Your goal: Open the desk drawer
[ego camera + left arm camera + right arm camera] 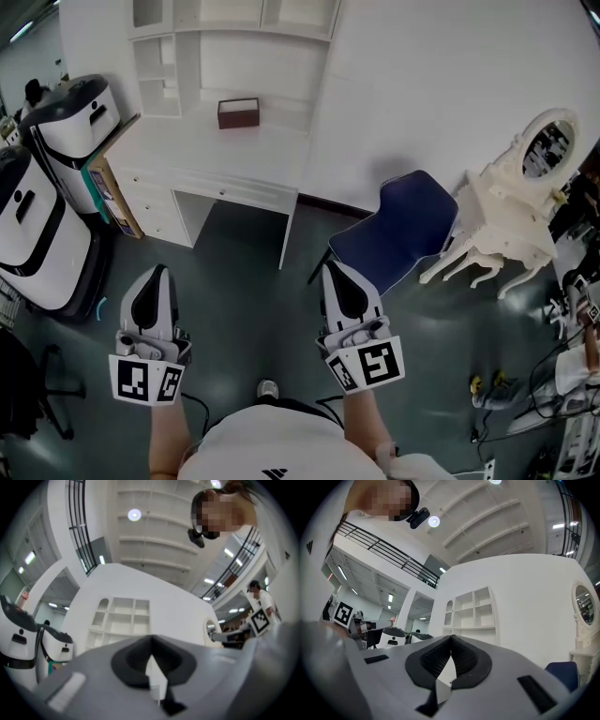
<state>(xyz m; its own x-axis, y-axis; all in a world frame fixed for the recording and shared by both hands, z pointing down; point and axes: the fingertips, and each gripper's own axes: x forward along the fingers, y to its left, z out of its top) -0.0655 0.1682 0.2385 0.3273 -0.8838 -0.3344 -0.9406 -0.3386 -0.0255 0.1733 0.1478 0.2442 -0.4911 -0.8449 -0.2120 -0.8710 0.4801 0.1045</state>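
A white desk (pixel 220 155) with an open shelf unit (pixel 234 42) on top stands against the white wall (pixel 450 84), at the upper left of the head view. The long desk drawer (pixel 230 192) sits just under the desktop and is fully closed, its front flush with the frame. The smaller drawers (pixel 150 202) to its left are closed too.

Two large white and black machines (pixel 56 178) stand on the dark floor (pixel 244 309) just left of the desk. On the right side, near the wall, there is a white carved dressing table (pixel 497 225) with an oval mirror (pixel 548 148). A blue chair (pixel 398 234) stands between it and the desk.

The left gripper (pixel 156 274) and the right gripper (pixel 334 270) are over the floor, well apart from the desk, and both point toward it. In the left gripper view the left gripper's (pixel 151 638) two jaws are pressed together with nothing between them. The right gripper's (pixel 451 637) jaws in the right gripper view meet the same way, also empty.

A small brown box (pixel 238 112) rests on the desktop. One shoe (pixel 268 387) shows low between the arms.
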